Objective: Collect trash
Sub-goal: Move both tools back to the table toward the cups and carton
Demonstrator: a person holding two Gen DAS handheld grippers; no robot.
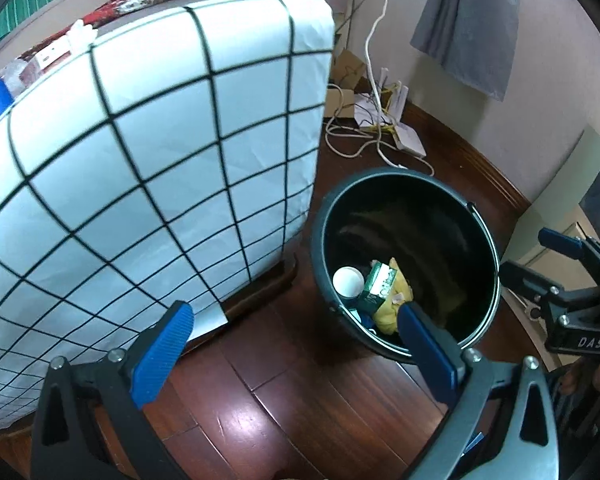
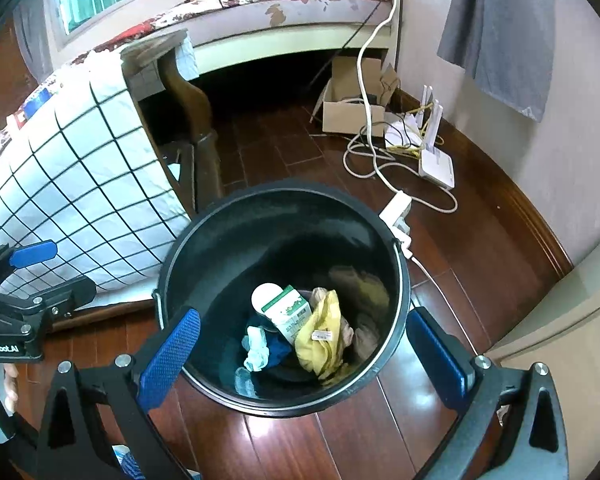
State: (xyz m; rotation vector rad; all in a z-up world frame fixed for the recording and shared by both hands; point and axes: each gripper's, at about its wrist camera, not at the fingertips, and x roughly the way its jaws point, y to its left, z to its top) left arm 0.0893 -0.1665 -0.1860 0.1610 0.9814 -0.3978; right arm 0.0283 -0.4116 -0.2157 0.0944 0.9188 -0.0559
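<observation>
Both your grippers are wide open and empty: left gripper (image 1: 296, 356), right gripper (image 2: 304, 356). Trash's already down in the black bucket (image 2: 220, 240) on the floor. Watch the white cable (image 2: 432, 276) just right of it, easy snag.

I am holding my black left gripper with blue-padded fingers (image 1: 296, 340) spread wide and empty; its twin right gripper (image 2: 304, 344), at three o'clock, is gaping too.

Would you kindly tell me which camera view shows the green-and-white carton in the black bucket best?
The right wrist view: the green-and-white carton lies nearly centred, unobstructed, inside the black bucket. The left wrist view shows it smaller and off to one side.
</observation>
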